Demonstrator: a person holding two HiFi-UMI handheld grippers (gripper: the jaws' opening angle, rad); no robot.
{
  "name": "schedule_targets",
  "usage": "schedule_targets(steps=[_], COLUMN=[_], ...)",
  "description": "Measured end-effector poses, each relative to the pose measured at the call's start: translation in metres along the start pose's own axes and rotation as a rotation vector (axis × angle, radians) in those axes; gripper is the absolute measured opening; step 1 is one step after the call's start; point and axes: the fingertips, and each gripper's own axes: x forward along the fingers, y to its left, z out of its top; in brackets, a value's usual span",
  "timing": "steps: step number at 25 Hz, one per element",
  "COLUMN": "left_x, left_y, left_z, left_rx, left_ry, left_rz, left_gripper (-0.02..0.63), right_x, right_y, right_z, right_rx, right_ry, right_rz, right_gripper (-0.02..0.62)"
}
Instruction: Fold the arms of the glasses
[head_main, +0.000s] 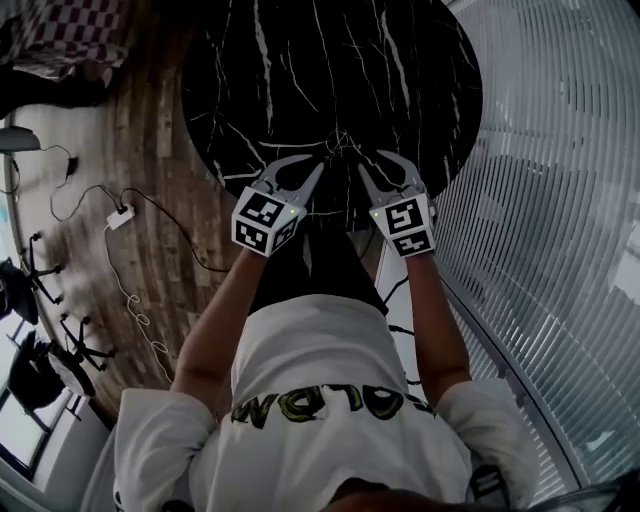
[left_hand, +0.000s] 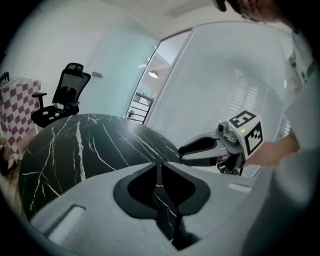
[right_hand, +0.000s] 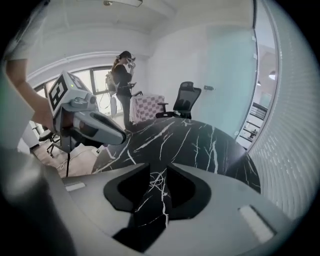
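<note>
I cannot make out any glasses in any view; only white veins show on the round black marble table (head_main: 300, 60) (left_hand: 75, 145) (right_hand: 200, 140). Both grippers hang side by side above the table's near edge, pointing forward and down. My left gripper (head_main: 314, 166) (left_hand: 159, 167) is shut, with only a thin slit between its jaws and nothing in it. It also shows at the left of the right gripper view (right_hand: 122, 139). My right gripper (head_main: 373, 160) (right_hand: 159, 170) is open and empty; it appears at the right of the left gripper view (left_hand: 182, 150).
A black office chair (left_hand: 65, 95) (right_hand: 182, 100) stands beyond the table beside a checkered seat (right_hand: 147, 107). A person (right_hand: 122, 80) stands by the far windows. Cables and a power strip (head_main: 120, 215) lie on the wood floor at left. A curved glass wall (head_main: 560, 150) runs along the right.
</note>
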Motion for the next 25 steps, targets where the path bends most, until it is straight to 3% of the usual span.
schedule_targets(steps=[5,8,14,20,25], left_x=[-0.04,-0.061,-0.107,-0.139,-0.155], left_y=[-0.028,-0.049,-0.096,-0.136,-0.158], left_z=[0.051,0.082,0.127,0.161,0.172], left_rx=[0.0,0.056,0.096,0.151,0.15], left_ry=[-0.113,-0.171,-0.279,-0.357,-0.413], left_rz=[-0.009,-0.012,-0.014,-0.019,-0.02], left_gripper=[0.034,0.034,0.044,0.044,0.044], right_x=[-0.049,-0.078,-0.137,-0.189,-0.217], right_y=[0.006,0.009,0.028,0.057,0.074], right_z=[0.047,0.076,0.128,0.171,0.191], right_rx=[0.073,0.114,0.109,0.132,0.12], right_ry=[-0.118,-0.195,-0.336,-0.484,-0.541], right_rz=[-0.023,-0.035,-0.054,0.007,0.046], right_gripper=[0.078,0.061,0.038,0.012,0.003])
